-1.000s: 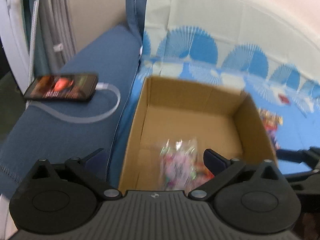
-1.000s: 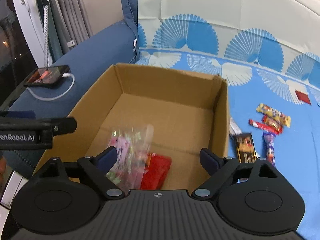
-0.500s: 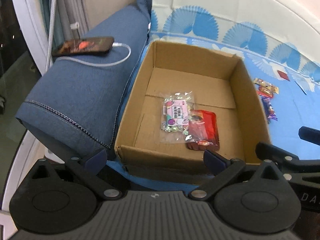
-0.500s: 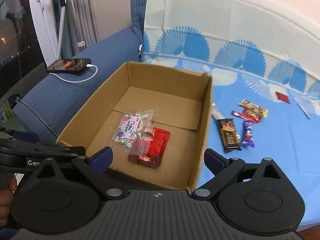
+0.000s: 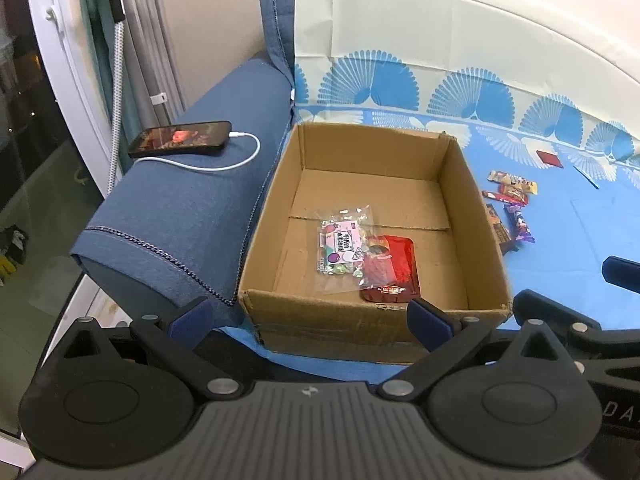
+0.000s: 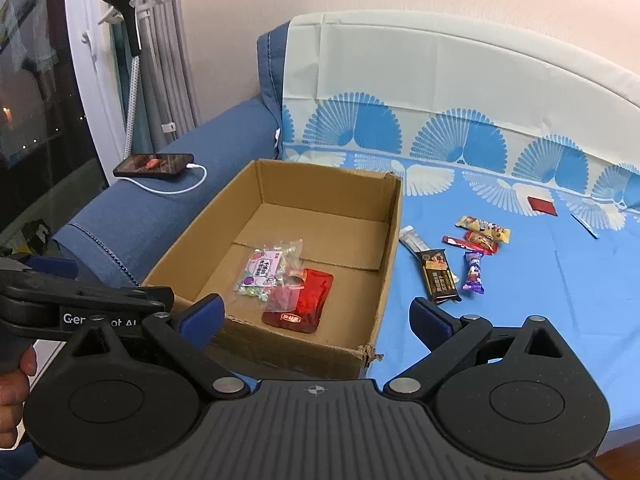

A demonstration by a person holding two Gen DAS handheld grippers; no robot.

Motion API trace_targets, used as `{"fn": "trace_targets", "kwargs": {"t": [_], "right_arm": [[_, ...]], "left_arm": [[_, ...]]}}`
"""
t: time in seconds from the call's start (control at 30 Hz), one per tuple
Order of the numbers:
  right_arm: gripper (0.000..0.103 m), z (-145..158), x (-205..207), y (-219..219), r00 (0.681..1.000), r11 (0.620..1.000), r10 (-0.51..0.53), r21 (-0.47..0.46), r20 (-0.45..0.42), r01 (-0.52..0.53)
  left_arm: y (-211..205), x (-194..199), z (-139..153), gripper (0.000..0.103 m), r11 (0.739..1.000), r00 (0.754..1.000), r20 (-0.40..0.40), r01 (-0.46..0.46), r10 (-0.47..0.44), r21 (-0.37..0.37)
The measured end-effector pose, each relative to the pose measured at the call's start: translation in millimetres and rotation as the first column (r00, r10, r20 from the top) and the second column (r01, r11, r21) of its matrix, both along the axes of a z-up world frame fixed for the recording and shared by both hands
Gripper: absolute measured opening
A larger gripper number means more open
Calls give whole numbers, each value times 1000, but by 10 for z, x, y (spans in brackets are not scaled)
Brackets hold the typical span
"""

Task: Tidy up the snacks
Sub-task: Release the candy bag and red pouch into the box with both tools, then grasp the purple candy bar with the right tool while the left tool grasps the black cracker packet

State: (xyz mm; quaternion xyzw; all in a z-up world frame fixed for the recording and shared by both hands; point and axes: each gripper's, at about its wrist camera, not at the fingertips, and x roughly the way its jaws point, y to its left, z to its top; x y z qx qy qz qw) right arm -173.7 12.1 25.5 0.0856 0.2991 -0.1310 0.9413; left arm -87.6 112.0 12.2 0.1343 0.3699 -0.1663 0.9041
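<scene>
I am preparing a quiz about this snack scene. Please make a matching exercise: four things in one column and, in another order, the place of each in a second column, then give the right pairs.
Things:
1. red foil pouch
2. smartphone
3. dark brown chocolate bar
4. small red packet

Places:
A. on the blue sofa armrest, with a white cable plugged in
B. alone on the blue sheet, far behind the other snacks
C. inside the cardboard box, partly under a clear candy bag
D. on the blue sheet just outside the box's right wall

Pairs: 1-C, 2-A, 3-D, 4-B
</scene>
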Motion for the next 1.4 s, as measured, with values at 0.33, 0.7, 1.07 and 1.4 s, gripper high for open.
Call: {"fn": "trace_targets", "kwargs": {"t": [0.33,0.7,1.07,1.4], "right_arm": [[100,46,-125,19,1000,1000,-5,-4,27,5],[101,-6,-120,-40,1000,1000,-7,22,18,7],[102,-208,-163,-366,998,992,-58,112,3,58],[102,-436,-430,-1238,963,949,-267,171,-21,267]], "left_arm": [[22,-118,72,103,1000,1000,25,4,-4,2],[-32,-92,36,103,999,1000,19,10,-11,33],[-422,-33,-133,103,991,996,-49,78,-73,111],[-1262,128,-182,103,966,973,-130,211,-193,148]]}}
